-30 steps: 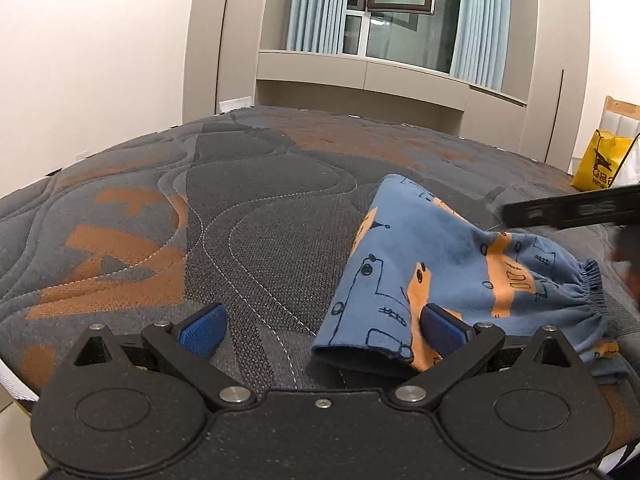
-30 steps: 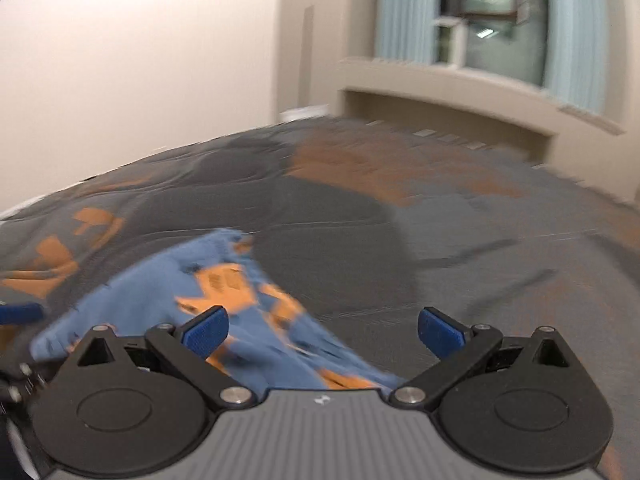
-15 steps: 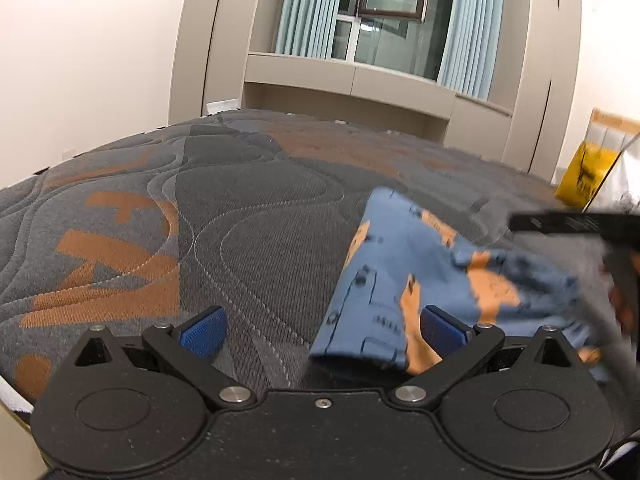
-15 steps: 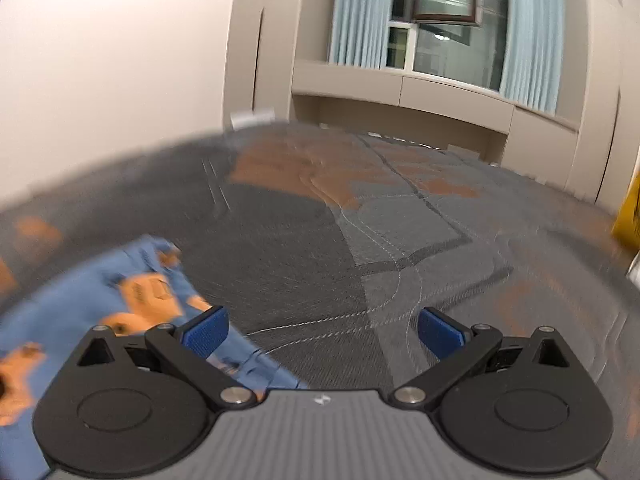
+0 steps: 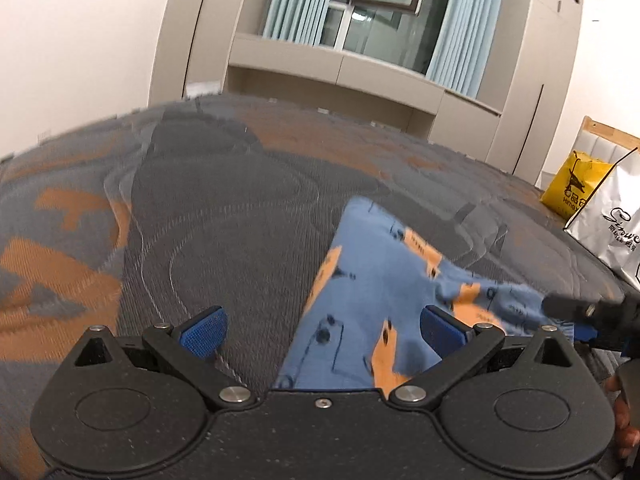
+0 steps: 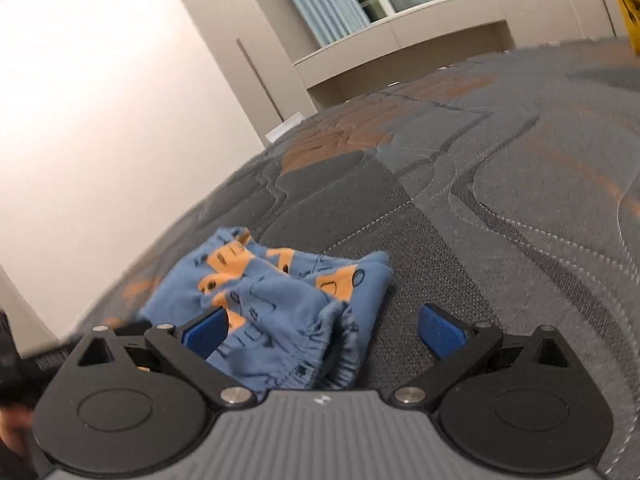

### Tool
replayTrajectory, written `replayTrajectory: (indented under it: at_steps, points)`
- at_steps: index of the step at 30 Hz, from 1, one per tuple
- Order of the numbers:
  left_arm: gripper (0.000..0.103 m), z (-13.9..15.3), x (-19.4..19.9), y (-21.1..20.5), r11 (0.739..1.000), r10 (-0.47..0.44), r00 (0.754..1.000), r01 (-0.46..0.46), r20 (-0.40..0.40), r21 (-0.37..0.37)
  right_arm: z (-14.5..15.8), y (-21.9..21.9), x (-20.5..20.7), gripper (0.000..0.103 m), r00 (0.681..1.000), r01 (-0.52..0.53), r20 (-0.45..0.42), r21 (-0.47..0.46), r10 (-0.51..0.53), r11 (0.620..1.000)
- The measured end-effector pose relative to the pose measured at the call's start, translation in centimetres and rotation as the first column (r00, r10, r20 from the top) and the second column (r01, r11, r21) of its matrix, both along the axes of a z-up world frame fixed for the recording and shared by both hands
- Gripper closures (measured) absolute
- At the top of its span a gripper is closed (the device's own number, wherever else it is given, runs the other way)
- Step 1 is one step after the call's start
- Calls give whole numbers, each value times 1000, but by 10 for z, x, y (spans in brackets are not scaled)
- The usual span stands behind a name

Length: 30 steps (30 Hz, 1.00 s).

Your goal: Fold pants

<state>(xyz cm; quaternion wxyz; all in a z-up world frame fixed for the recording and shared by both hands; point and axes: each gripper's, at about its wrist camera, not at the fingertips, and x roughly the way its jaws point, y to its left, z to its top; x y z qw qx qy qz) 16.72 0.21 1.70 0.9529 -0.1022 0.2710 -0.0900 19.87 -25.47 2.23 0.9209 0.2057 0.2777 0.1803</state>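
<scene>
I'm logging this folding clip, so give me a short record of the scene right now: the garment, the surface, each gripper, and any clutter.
garment: small blue cotton pants with orange car print, bunched, elastic waistband toward the right wrist camera
surface: grey and orange quilted mattress
left gripper: jaws open, over a folded edge of the pants
right gripper: jaws open, at the waistband, not gripping
clutter: yellow bag and white bag beyond the mattress's right edge

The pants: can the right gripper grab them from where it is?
Probably yes. The right gripper is open, the pants lie right between its fingers on the mattress, and nothing blocks the way.
</scene>
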Motion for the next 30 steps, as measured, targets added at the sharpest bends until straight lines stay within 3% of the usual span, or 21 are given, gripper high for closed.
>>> replayTrajectory:
  at_steps: [3, 8, 30]
  points:
    - [1, -8, 1, 0, 1000, 14, 1000, -14, -16, 2, -5, -5, 0, 0, 1000, -5, 5, 62, 5, 998]
    - [0, -12, -1, -3, 999, 26, 1000, -26, -4, 20, -7, -11, -1, 0, 1000, -9, 10, 89, 8, 996]
    - [0, -15, -3, -5, 999, 31, 1000, -31, 1, 33, -7, -6, 0, 0, 1000, -3, 3, 47, 3, 999]
